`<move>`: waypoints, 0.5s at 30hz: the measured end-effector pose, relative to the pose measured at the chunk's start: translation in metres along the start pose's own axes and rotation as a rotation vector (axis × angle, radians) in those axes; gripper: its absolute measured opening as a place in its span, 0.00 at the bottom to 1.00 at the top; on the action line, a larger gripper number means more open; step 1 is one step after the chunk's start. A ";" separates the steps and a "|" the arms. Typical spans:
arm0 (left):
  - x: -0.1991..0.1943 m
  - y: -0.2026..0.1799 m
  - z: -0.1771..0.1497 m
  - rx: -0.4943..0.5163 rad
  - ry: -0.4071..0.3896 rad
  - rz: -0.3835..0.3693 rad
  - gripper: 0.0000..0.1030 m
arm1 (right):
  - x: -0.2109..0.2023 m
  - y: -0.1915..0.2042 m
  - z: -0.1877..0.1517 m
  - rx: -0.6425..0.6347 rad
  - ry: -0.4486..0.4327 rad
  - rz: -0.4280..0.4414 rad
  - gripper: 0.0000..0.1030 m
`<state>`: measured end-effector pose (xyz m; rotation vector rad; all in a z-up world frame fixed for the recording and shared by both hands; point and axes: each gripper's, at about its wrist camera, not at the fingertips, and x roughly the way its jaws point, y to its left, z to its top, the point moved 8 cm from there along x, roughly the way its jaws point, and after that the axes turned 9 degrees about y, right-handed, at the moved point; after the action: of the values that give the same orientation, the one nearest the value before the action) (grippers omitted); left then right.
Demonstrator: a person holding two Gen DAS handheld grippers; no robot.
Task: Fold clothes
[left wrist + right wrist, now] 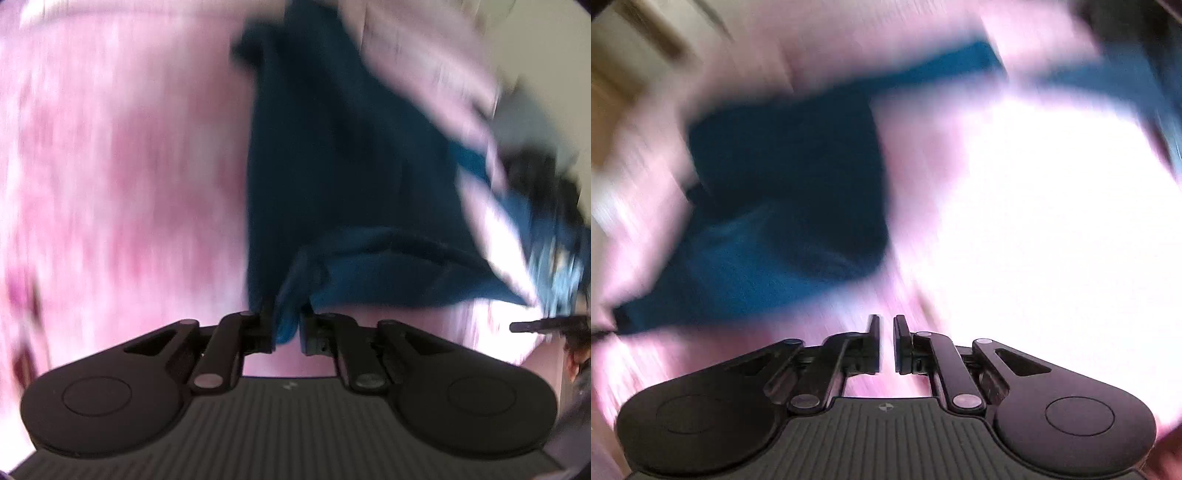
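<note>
Over pink bedding [110, 166], the left gripper [286, 325] pinches teal cloth [351, 166]; the right gripper [886, 343] is closed, empty.

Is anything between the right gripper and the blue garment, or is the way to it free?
Nothing visible blocks it. The right gripper is shut and holds nothing; only bare pink surface lies between it and the blue garment, up and to the left in its view. The left gripper already pinches the cloth. Blur may hide small things.

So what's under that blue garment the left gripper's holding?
Pink bedding spreads under and around the blue garment. What lies directly beneath the hanging cloth is covered, and the blur hides any detail.
</note>
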<state>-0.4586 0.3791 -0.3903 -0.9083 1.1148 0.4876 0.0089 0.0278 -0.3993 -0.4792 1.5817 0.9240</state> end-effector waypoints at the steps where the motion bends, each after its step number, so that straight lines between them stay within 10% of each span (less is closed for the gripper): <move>1: 0.005 0.000 -0.016 0.013 0.059 0.023 0.13 | 0.016 -0.015 -0.022 0.023 0.123 -0.086 0.06; 4: -0.003 0.010 -0.017 0.046 0.081 0.059 0.20 | 0.031 -0.047 -0.050 0.085 0.268 -0.237 0.07; 11: -0.011 0.058 0.113 -0.110 -0.261 0.174 0.34 | 0.015 -0.050 0.040 0.277 -0.033 -0.106 0.11; 12: -0.005 0.060 0.139 -0.115 -0.296 0.188 0.35 | 0.016 -0.045 0.054 0.277 -0.059 -0.088 0.17; 14: 0.011 0.061 0.180 -0.081 -0.323 0.227 0.37 | 0.018 -0.034 0.083 0.277 -0.112 -0.051 0.61; 15: 0.021 0.062 0.199 -0.030 -0.319 0.261 0.37 | 0.017 -0.027 0.097 0.271 -0.141 -0.029 0.64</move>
<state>-0.3857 0.5753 -0.4031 -0.6835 0.9376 0.8361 0.0856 0.0903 -0.4242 -0.2398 1.5378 0.6921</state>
